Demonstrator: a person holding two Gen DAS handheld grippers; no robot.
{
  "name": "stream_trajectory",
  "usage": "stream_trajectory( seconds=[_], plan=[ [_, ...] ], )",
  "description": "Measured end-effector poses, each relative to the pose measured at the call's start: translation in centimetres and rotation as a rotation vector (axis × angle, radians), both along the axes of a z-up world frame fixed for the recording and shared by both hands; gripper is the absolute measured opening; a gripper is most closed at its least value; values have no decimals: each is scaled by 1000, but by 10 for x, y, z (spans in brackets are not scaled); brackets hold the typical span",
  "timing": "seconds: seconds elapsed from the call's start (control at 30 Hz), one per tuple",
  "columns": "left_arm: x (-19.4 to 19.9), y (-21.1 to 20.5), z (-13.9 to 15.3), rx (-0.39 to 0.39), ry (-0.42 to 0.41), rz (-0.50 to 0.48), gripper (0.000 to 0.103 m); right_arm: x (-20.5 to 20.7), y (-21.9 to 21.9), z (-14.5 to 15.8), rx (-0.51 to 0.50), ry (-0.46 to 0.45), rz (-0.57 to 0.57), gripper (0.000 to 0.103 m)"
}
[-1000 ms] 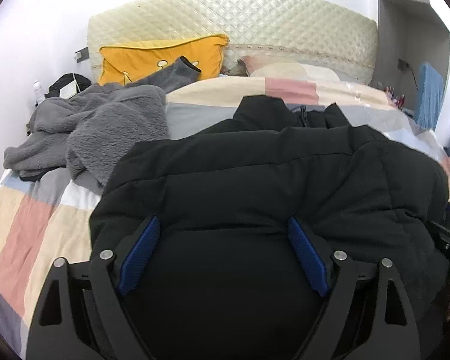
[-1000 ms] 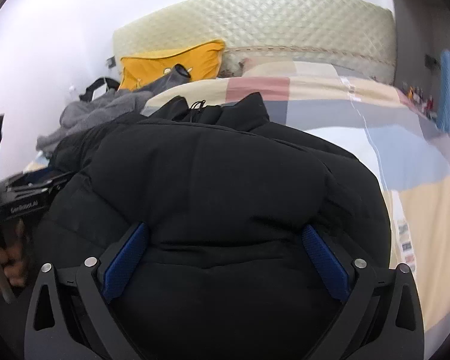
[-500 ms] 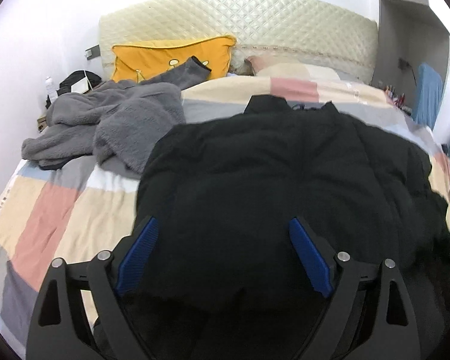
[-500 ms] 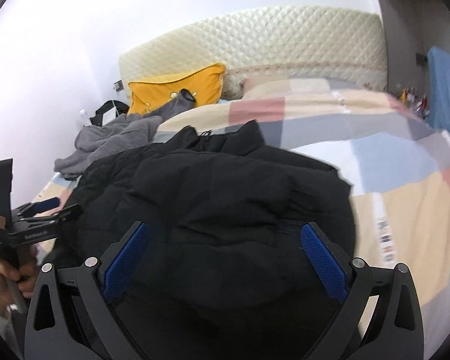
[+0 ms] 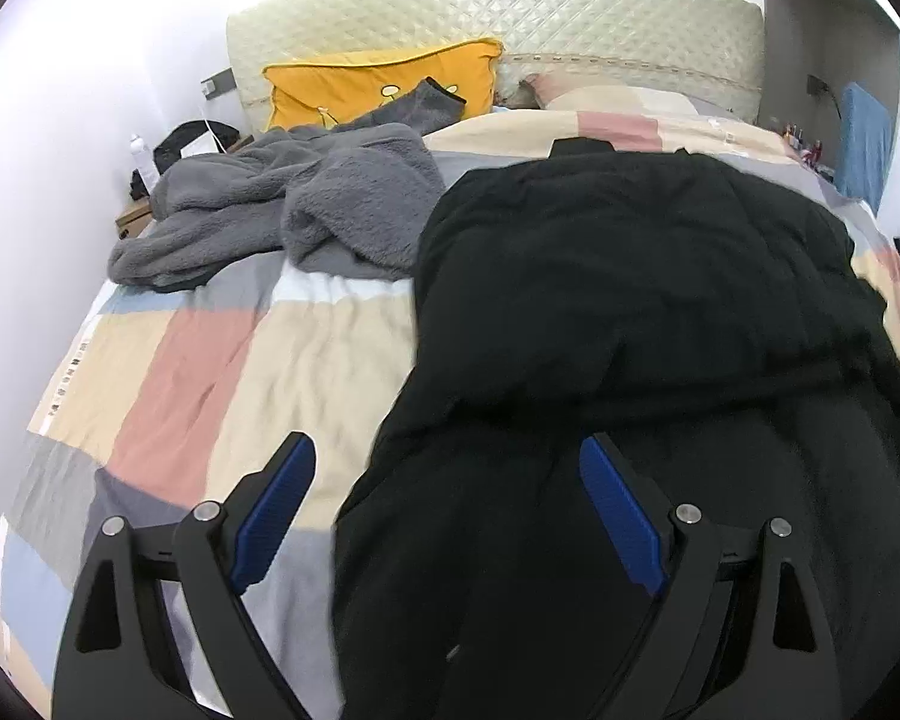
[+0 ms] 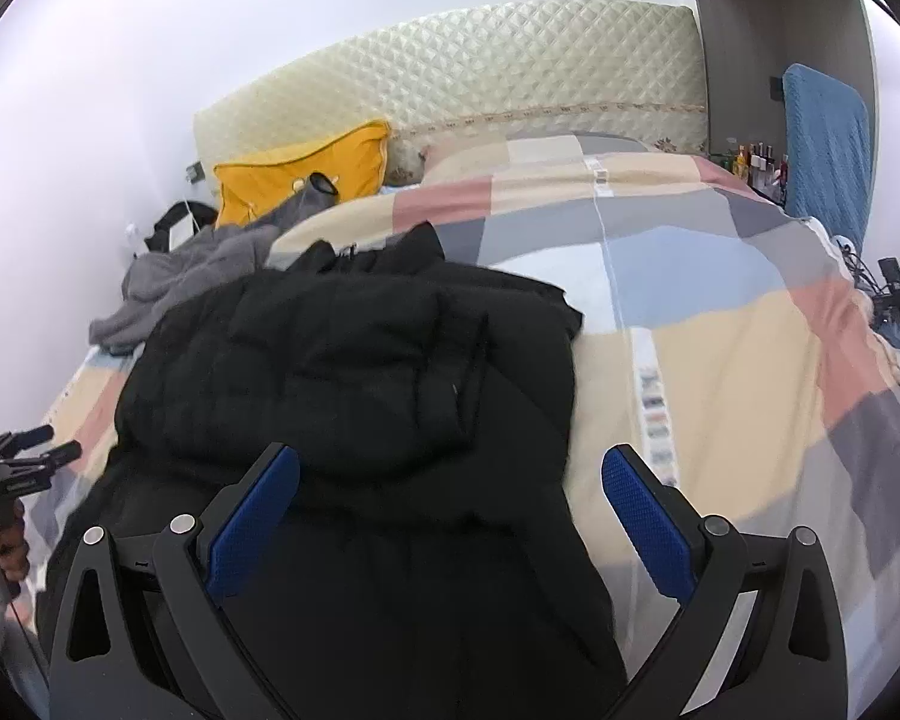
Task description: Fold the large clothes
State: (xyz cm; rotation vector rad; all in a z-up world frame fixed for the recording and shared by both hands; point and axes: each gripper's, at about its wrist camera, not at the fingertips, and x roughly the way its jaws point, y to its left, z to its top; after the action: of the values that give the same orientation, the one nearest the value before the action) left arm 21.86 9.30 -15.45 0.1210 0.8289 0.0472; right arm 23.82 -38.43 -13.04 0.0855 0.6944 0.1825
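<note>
A black puffer jacket (image 5: 642, 300) lies on the bed, its upper part folded over the lower part; it also shows in the right wrist view (image 6: 360, 372). My left gripper (image 5: 447, 480) is open and empty, above the jacket's near left edge. My right gripper (image 6: 450, 486) is open and empty, above the jacket's near right edge. The left gripper also shows at the far left of the right wrist view (image 6: 18, 456), held by a hand.
A grey fleece garment (image 5: 294, 198) lies crumpled at the bed's far left. A yellow pillow (image 5: 378, 90) leans on the quilted headboard (image 5: 510, 18). The patchwork bedspread (image 6: 720, 312) is bare right of the jacket. A blue cloth (image 6: 828, 138) hangs at the right wall.
Both grippers have pulled back and up from the jacket, staying open. The jacket now lies lower and flatter on the bed, with more bedspread showing on both sides.
</note>
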Motion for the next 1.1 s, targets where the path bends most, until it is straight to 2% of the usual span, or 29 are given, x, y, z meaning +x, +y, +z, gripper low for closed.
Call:
stream_trajectory(
  seconds=[0.1, 0.2, 0.4, 0.53, 0.63, 0.73, 0.87, 1.1],
  plan=[
    [0, 12, -14, 58, 51, 36, 92, -10, -2, -8, -41, 29, 13, 101],
    [12, 26, -22, 71, 62, 79, 92, -7, -5, -21, -67, 75, -3, 101],
    [41, 54, -48, -5, 108, 182, 92, 16, -10, -47, -91, 153, -23, 101],
    [54, 45, -63, 49, 120, 180, 92, 32, -19, -69, -114, 213, -69, 101],
    [69, 36, -78, -4, 179, 189, 92, 39, -21, -82, -126, 251, -87, 101],
    [74, 25, -83, -7, 177, 177, 92, 46, -19, -92, -154, 266, -91, 101],
    [81, 21, -85, 35, 140, 202, 92, 53, -16, -99, -158, 252, -105, 101],
    [88, 43, -74, 11, 58, 327, 93, 58, -9, -78, -114, 126, -98, 101]
  ],
)
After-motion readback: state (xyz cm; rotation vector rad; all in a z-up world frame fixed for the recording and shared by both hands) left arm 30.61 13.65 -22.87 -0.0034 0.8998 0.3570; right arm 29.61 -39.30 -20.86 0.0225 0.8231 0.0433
